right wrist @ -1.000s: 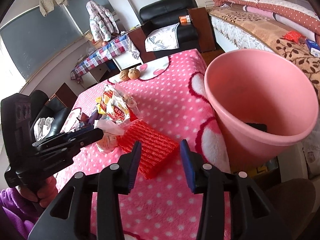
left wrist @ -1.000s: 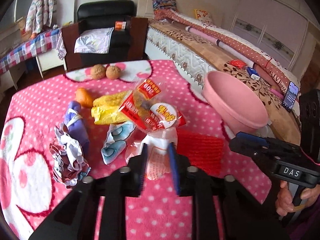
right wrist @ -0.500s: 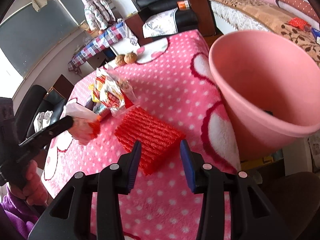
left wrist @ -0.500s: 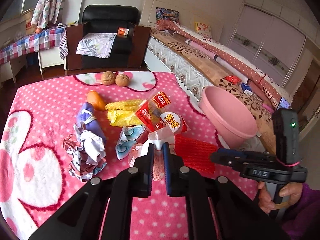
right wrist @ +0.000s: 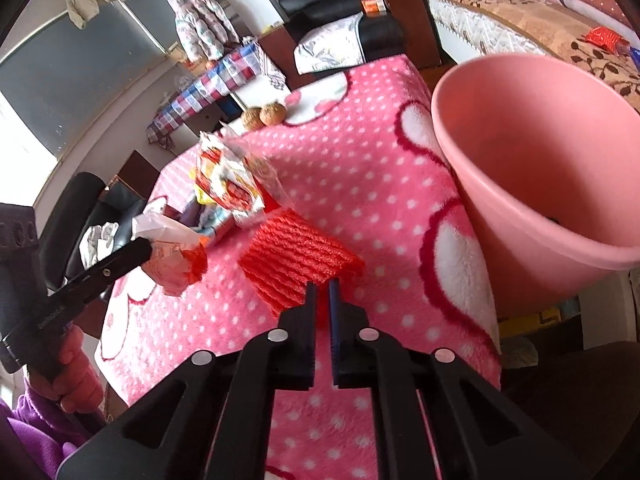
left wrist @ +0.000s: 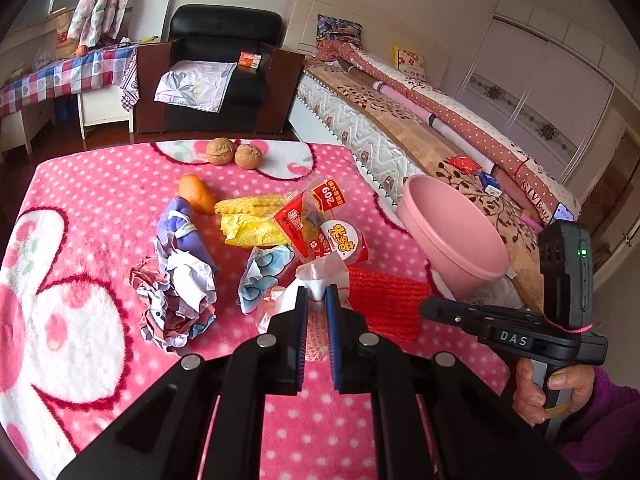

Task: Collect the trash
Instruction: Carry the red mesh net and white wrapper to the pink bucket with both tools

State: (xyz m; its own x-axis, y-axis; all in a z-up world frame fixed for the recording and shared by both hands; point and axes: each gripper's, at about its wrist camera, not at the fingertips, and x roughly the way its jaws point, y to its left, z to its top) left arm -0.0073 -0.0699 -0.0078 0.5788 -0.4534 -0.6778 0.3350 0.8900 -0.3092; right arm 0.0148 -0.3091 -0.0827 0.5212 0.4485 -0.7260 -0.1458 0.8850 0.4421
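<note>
My left gripper (left wrist: 316, 300) is shut on a crumpled clear plastic wrapper (left wrist: 316, 280) and holds it above the pink polka-dot table; the wrapper also shows in the right wrist view (right wrist: 172, 252). My right gripper (right wrist: 322, 288) is shut on the near edge of a red ribbed foam net (right wrist: 296, 260), which also shows in the left wrist view (left wrist: 384, 304). A pink bin (right wrist: 536, 176) stands at the table's right edge. More trash lies on the table: a red snack bag (left wrist: 316, 220), a yellow wrapper (left wrist: 248, 228), crumpled paper (left wrist: 176, 296).
Two walnuts (left wrist: 232, 152) sit at the table's far edge. An orange fruit (left wrist: 194, 192) and a purple object (left wrist: 180, 224) lie by the wrappers. A black armchair (left wrist: 216, 76) stands behind the table and a bed (left wrist: 440, 120) runs along the right.
My left gripper closed on the plastic wrapper and lifted it. My right gripper moved to the red foam net and closed on its edge.
</note>
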